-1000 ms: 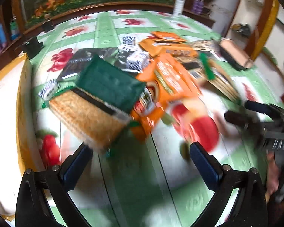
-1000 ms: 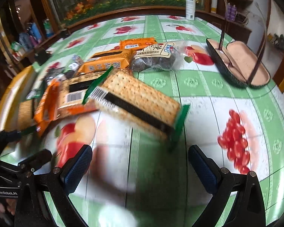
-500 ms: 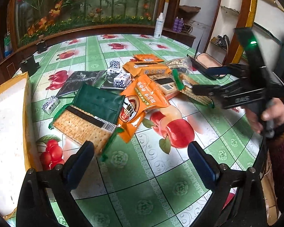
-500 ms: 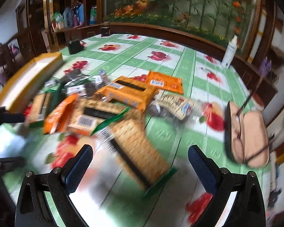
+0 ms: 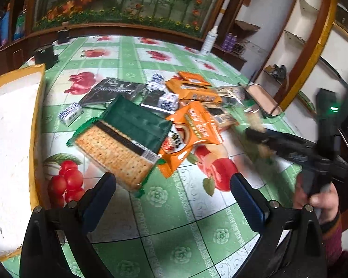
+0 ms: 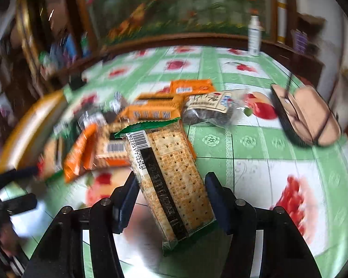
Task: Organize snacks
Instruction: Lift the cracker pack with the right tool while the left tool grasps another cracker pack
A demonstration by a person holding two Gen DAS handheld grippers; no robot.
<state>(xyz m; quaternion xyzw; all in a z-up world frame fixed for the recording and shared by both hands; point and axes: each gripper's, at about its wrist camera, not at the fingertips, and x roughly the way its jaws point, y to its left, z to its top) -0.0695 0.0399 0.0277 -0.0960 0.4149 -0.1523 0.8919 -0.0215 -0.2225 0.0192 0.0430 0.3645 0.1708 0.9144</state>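
Right tool point(image 6: 171, 197): your jaws have just been closing and now pinch the cracker pack point(image 6: 171, 173);
Left tool point(image 5: 172, 192): wide open, holds nothing;
Done: nothing sorted yet;
Left: the snack pile point(image 5: 187, 125) lies jumbled on the desk point(image 5: 174, 231)

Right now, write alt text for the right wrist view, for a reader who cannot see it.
The right tool grips a cracker pack in clear green-edged wrap, its jaws having just been closing on the sides. Behind lie orange snack packs, a dark seed bag and an open glasses case on a green fruit-print tablecloth.
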